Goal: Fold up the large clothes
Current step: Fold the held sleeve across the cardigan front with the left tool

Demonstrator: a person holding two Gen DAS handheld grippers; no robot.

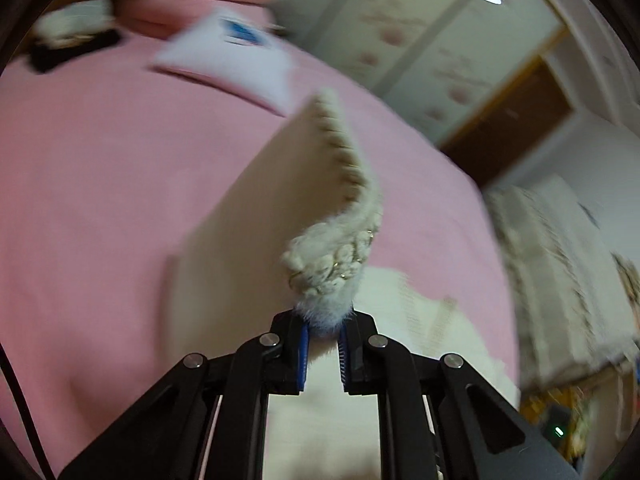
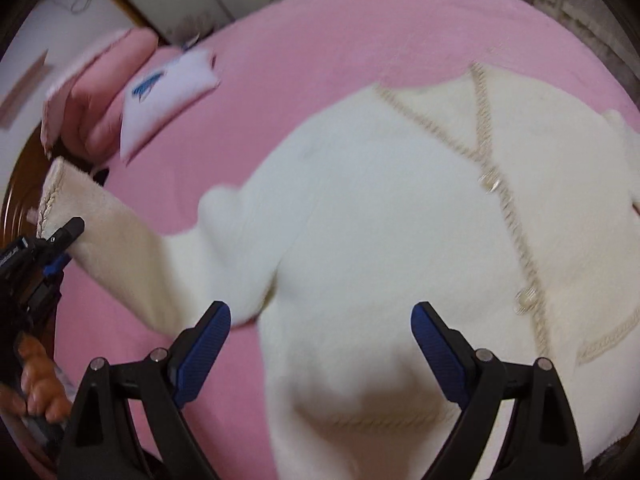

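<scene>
Pink bedspread point(image 2: 360, 32): covering the bed and filling most of both views, lying under everything else.

Cream cardigan point(image 2: 380, 208): lying spread on the bedspread in the right wrist view, front up, with a beige braided trim point(image 2: 486, 120) running down its opening from 12 o'clock toward 5 o'clock. Two clear buttons are sitting along that trim, one at mid-length, one lower.

Sleeve point(image 2: 120, 248): stretching from the cardigan's body toward 9 o'clock and rising off the bedspread. In the left wrist view its braided cuff point(image 1: 340, 264) is standing up in the centre, with the sleeve's flat side blurred behind it.

Pink pillow point(image 2: 100, 92): lying at 10 o'clock in the right wrist view, at the far edge of the bed.

White pouch point(image 2: 168, 96) with a blue mark: resting against the pillow, on the bedspread.

Left gripper point(image 1: 323, 334): clenched on the end of the cuff, the fluffy fabric pinched between its blue pads.

Right gripper point(image 2: 320, 324): hanging over the cardigan's lower body with its fingers spread wide, nothing between them.

A person's hand point(image 2: 36, 384): showing at 8 o'clock in the right wrist view, below the left gripper.
</scene>
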